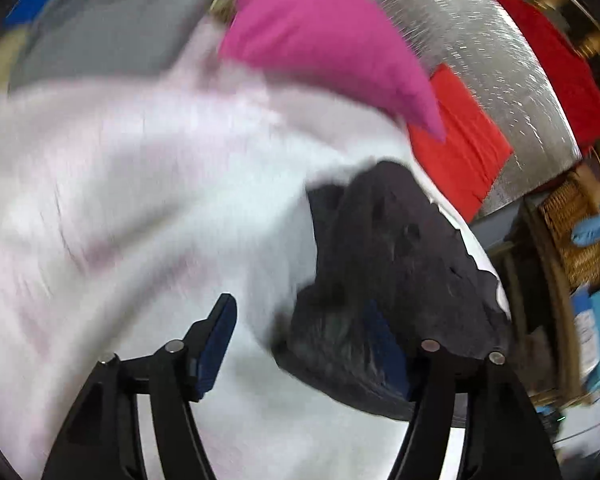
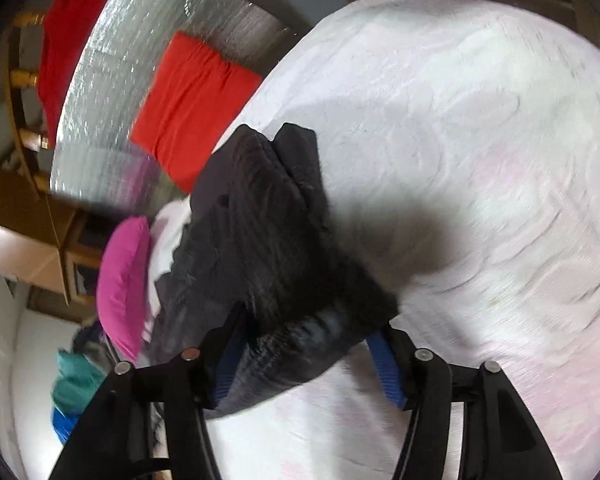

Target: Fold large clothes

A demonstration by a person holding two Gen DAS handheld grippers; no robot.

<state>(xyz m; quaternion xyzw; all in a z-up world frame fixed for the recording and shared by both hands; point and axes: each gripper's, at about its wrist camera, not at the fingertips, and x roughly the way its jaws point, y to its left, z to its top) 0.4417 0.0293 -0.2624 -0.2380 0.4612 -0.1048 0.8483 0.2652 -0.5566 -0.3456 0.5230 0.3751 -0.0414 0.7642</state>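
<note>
A dark ribbed garment (image 1: 388, 280) lies bunched on a white bedspread (image 1: 140, 184). My left gripper (image 1: 300, 344) is open over the bed; the garment drapes over its right finger and hides most of that blue pad, while the left pad (image 1: 216, 348) is bare. In the right wrist view the same garment (image 2: 268, 248) sits between the wide-spread jaws of my right gripper (image 2: 308, 364), resting on them. The right blue pad (image 2: 386, 368) shows beside the cloth; the left pad is mostly covered. Both views are motion-blurred.
A magenta pillow (image 1: 324, 40) and a folded red cloth (image 1: 460, 140) lie at the bed's edge by a silver foil mat (image 1: 500, 60). A wicker basket (image 1: 572, 232) and a wooden chair with a red garment (image 2: 72, 28) stand beyond. Teal and blue clothes (image 2: 76, 380) lie on the floor.
</note>
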